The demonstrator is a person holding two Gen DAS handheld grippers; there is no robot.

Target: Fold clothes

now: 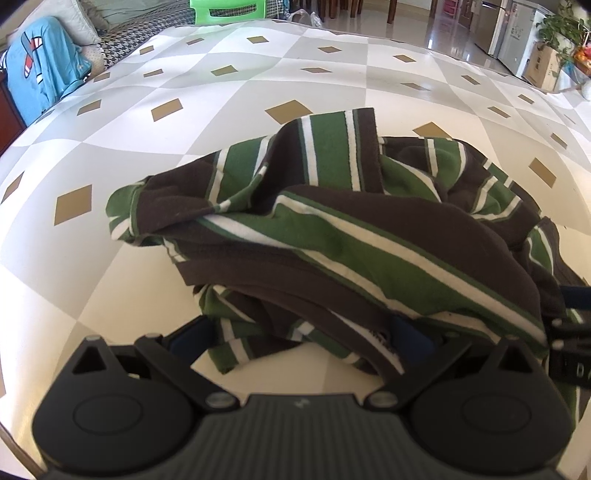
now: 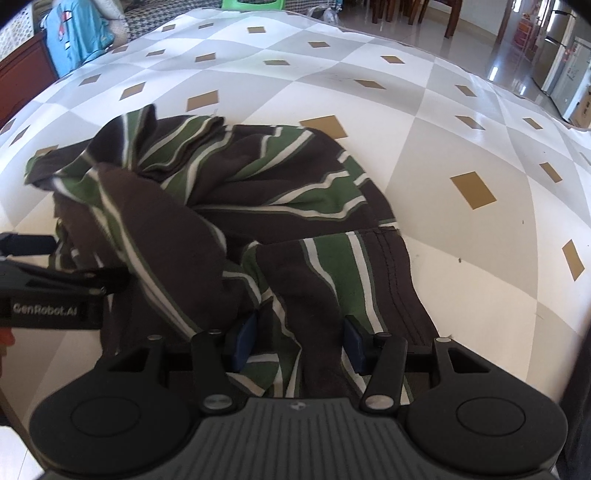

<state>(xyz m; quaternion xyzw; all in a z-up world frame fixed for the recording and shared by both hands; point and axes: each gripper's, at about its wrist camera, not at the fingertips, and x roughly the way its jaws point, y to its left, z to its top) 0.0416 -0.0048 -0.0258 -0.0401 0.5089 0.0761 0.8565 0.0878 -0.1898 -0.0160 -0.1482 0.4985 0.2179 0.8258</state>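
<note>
A crumpled brown, green and white striped garment (image 1: 332, 229) lies in a heap on the checked table cover (image 1: 221, 110); it also shows in the right wrist view (image 2: 236, 206). My left gripper (image 1: 299, 336) is wide open at the garment's near edge, with cloth draped over its right blue pad (image 1: 410, 338). My right gripper (image 2: 299, 339) is partly open with a fold of the garment lying between its blue pads (image 2: 354, 343). The left gripper also shows at the left of the right wrist view (image 2: 55, 280).
A light blue garment (image 1: 40, 74) hangs over a sofa at the far left. A green plastic stool (image 1: 229, 11) stands beyond the table's far edge. A fridge (image 1: 506, 33), a cardboard box (image 1: 545, 68) and a plant stand at the far right.
</note>
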